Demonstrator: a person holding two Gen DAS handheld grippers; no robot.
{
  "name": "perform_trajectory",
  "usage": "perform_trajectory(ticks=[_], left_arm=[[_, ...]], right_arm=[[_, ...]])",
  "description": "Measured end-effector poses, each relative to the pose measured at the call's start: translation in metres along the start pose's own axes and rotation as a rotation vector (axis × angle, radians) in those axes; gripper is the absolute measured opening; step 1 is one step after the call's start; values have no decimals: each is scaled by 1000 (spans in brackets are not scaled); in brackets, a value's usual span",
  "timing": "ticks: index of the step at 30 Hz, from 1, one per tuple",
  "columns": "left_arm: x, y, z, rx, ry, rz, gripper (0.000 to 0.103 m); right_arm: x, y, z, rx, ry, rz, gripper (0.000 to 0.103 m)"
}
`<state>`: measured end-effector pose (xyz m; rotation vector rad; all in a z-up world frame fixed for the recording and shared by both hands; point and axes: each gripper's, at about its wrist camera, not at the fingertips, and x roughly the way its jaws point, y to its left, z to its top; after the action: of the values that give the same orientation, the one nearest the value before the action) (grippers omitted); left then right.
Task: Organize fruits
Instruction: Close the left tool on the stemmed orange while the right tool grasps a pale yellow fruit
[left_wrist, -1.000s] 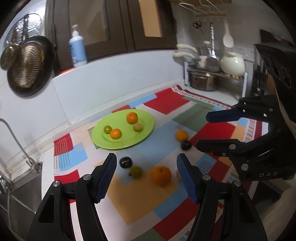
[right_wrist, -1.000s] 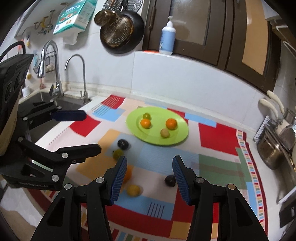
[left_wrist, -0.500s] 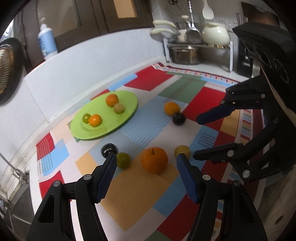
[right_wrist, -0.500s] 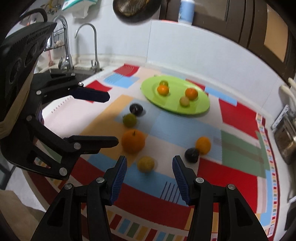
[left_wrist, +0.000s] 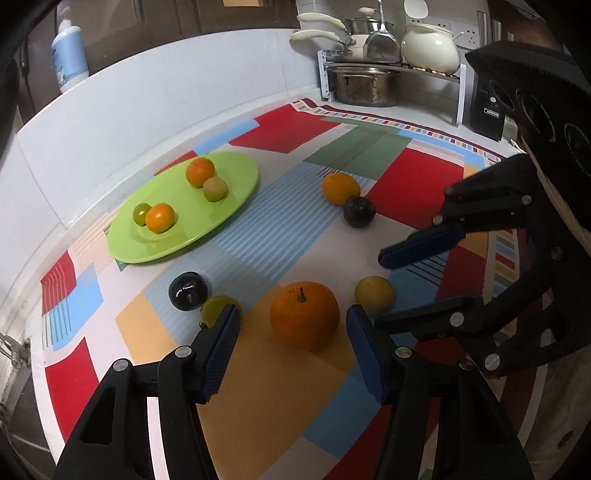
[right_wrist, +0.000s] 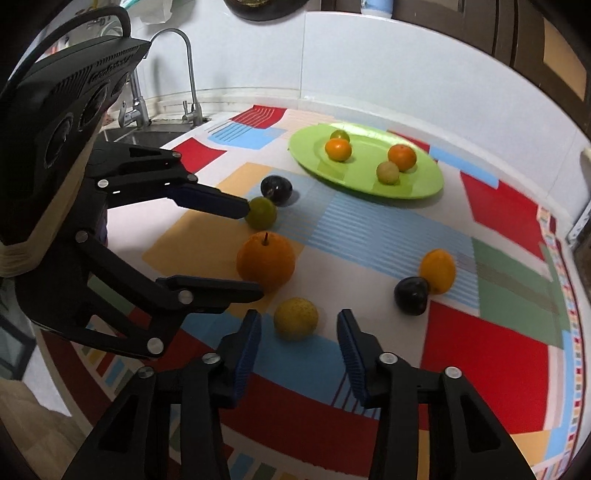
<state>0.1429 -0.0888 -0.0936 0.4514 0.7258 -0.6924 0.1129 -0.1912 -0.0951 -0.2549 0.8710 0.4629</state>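
Note:
A green plate (left_wrist: 236, 192) (right_wrist: 424, 184) holds several small fruits. On the patterned mat lie a large orange (left_wrist: 304, 314) (right_wrist: 266, 260), a yellow fruit (left_wrist: 375, 294) (right_wrist: 295, 318), a green fruit (left_wrist: 214, 308) (right_wrist: 261, 213), two dark plums (left_wrist: 187, 290) (left_wrist: 359, 211) and a small orange (left_wrist: 340, 188) (right_wrist: 437, 270). My left gripper (left_wrist: 293, 319) is open, its fingers on either side of the large orange. My right gripper (right_wrist: 299, 325) is open, its fingers on either side of the yellow fruit, just above the mat.
A sink and tap (right_wrist: 188, 74) lie beyond the mat's left end. A rack with pots (left_wrist: 373, 85) stands at the far right corner. A soap bottle (left_wrist: 68, 62) sits on the ledge behind the plate.
Both grippers have lowered and moved forward toward the fruits. The large orange now sits between the left fingers and the yellow fruit between the right fingers. Both stay open.

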Motion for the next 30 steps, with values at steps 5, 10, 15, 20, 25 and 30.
perform_trajectory(ticks=[5, 10, 15, 20, 25, 30], left_arm=[[6, 2, 2, -29, 8, -20, 54], [10, 3, 3, -53, 18, -37, 48], [9, 2, 3, -70, 26, -48, 41], [3, 3, 4, -125, 33, -21, 41], [-14, 3, 8, -188, 6, 9, 41], [-29, 4, 11, -210, -23, 42, 41]], right_arm=[[6, -4, -2, 24, 6, 25, 36], [9, -7, -2, 50, 9, 58, 29], [6, -7, -4, 64, 0, 54, 29], [1, -10, -5, 86, -14, 35, 29], [-8, -14, -3, 117, -42, 19, 29], [-18, -17, 3, 134, -74, 6, 29]])
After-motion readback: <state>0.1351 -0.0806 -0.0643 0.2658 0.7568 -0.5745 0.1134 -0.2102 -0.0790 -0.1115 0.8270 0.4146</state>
